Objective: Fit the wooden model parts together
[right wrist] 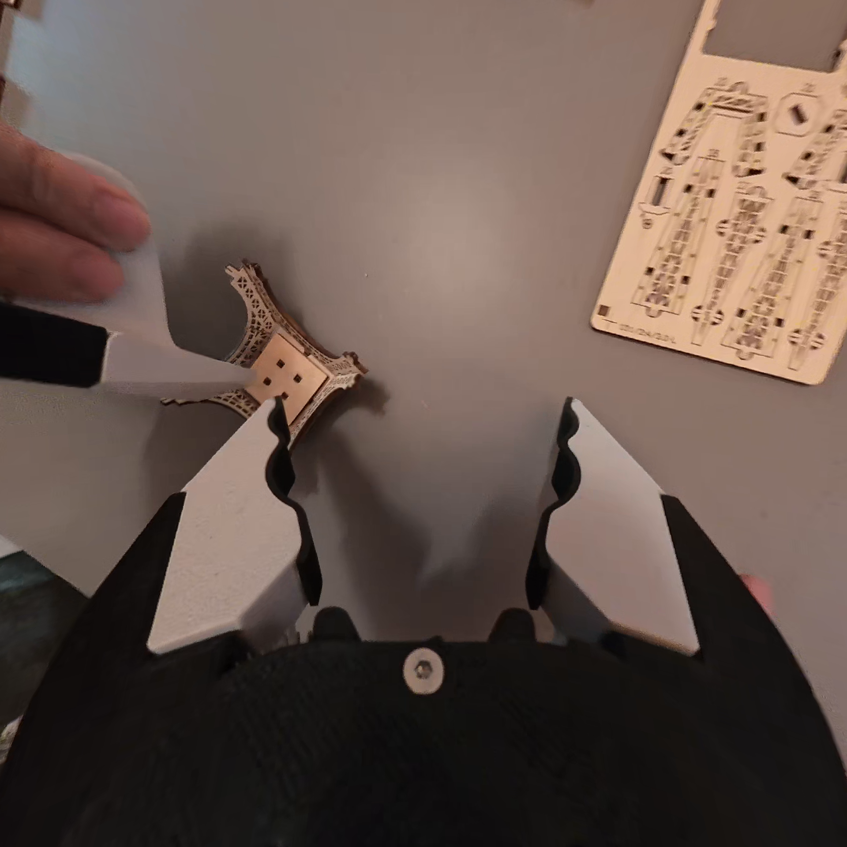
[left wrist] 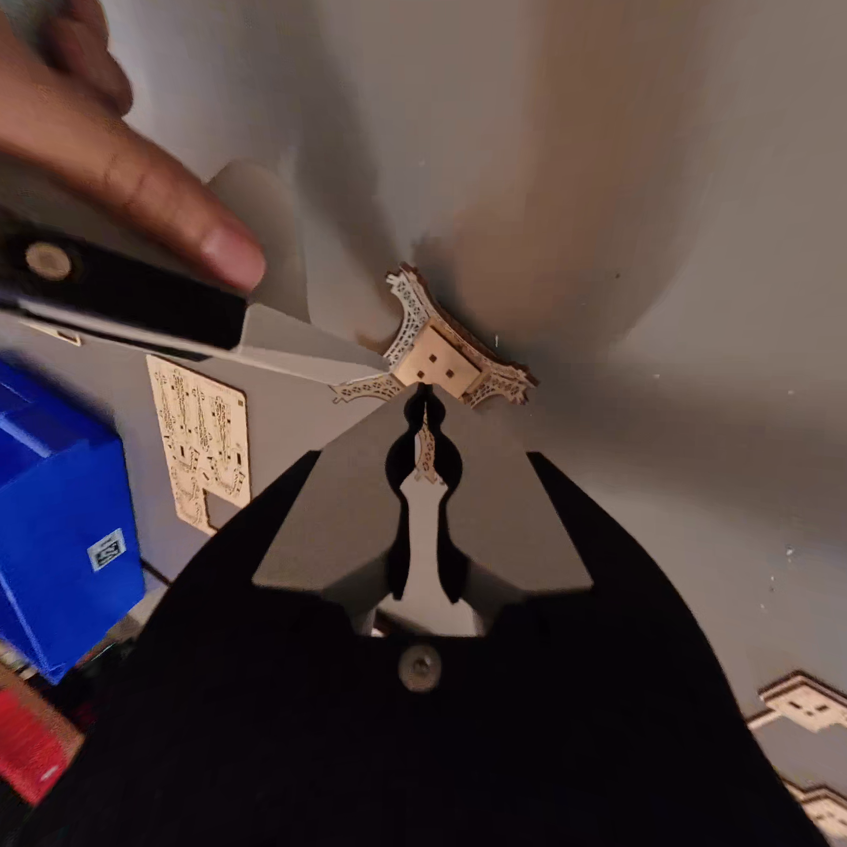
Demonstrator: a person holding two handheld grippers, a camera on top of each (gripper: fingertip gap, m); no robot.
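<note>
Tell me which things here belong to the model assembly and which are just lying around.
Job: four-legged pale wooden lattice base; thin lattice wooden strip in the left gripper; laser-cut wooden parts sheet; right gripper.
Lying about: blue plastic box; red object.

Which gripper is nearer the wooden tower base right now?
Too close to call. The left gripper, shut on a lattice strip, has its tips at the tower base; the open right gripper has one finger on it too.
</note>
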